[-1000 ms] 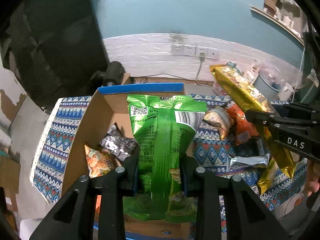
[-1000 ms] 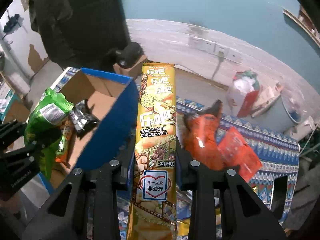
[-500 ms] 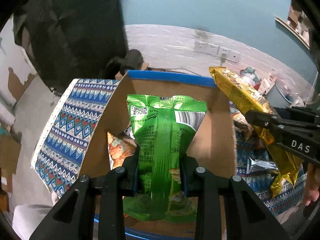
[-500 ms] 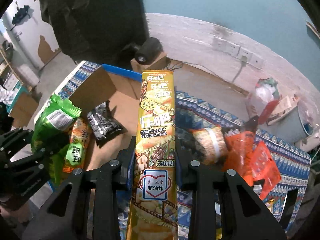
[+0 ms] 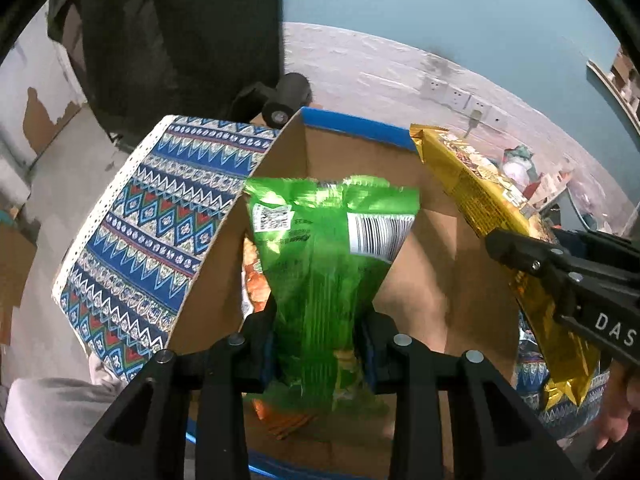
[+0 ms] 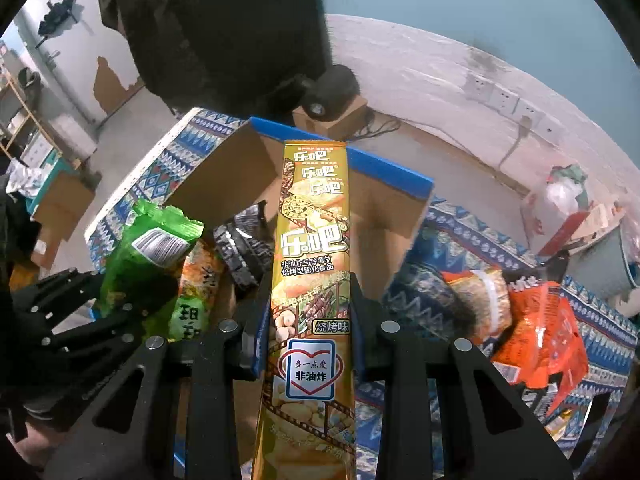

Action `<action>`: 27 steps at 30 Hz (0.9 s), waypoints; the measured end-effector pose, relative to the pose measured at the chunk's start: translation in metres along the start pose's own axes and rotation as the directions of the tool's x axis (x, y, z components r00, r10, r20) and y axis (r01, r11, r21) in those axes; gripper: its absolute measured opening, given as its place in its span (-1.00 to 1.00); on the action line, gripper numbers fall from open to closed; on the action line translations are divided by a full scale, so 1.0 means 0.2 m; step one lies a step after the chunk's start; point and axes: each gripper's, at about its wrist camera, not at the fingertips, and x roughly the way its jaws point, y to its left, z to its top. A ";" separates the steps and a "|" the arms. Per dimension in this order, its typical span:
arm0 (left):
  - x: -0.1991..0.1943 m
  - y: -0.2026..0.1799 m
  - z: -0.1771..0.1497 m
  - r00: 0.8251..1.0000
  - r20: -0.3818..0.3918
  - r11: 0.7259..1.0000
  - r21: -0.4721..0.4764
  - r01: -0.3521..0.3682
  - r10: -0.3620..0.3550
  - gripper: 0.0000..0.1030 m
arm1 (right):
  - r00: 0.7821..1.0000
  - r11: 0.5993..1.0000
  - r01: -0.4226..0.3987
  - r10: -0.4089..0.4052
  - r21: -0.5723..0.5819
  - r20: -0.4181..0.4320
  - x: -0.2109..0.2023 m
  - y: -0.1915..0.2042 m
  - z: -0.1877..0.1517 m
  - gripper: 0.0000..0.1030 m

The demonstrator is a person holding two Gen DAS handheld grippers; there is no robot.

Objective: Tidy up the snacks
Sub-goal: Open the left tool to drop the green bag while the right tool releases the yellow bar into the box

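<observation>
Your left gripper (image 5: 318, 344) clamps the crinkly green snack bag (image 5: 328, 248) over the brown cardboard box (image 5: 440, 280); your right gripper (image 6: 310, 344) pinches the long gold chip pack (image 6: 312, 240).

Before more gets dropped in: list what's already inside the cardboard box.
Inside the cardboard box: a black-and-silver packet and an orange snack bag on its floor. The held green bag and gold pack cover the rest, so more may be hidden.

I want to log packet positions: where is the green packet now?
The green packet is clamped in the left gripper, above the open cardboard box, left of the gold packet.
</observation>
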 end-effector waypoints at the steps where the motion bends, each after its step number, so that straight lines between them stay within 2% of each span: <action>1: 0.00 0.01 0.00 1.000 -0.002 1.000 -0.004 -0.003 0.003 -0.23 | 1.000 1.000 -0.003 0.003 -0.003 -0.002 0.01 0.01 0.00 -0.42; 3: -0.01 0.02 -0.01 1.000 0.003 1.000 -0.013 -0.005 0.005 0.08 | 1.000 1.000 -0.007 0.006 -0.010 -0.006 0.02 0.04 0.01 -0.42; 6: -0.03 0.04 -0.02 1.000 0.018 1.000 -0.022 -0.013 0.014 0.28 | 1.000 1.000 -0.016 0.016 -0.013 -0.016 0.04 0.07 0.02 -0.42; 18: -0.14 0.14 -0.04 0.995 0.061 0.997 -0.008 -0.076 0.076 0.36 | 0.998 1.000 -0.023 0.022 -0.020 -0.062 0.16 0.16 0.02 -0.42; 20: -0.15 0.15 -0.04 0.995 0.070 0.998 -0.009 -0.068 0.068 0.36 | 0.997 0.999 -0.026 0.024 -0.023 -0.071 0.18 0.18 0.01 -0.40; 25: -0.17 0.14 -0.03 0.995 0.081 0.998 -0.002 -0.059 0.059 0.36 | 0.998 0.999 -0.027 0.026 -0.025 -0.063 0.17 0.18 0.01 -0.28; 27: -0.17 0.13 -0.03 0.995 0.080 0.999 -0.001 -0.054 0.054 0.36 | 0.998 0.999 -0.023 0.022 -0.026 -0.058 0.16 0.17 0.01 -0.09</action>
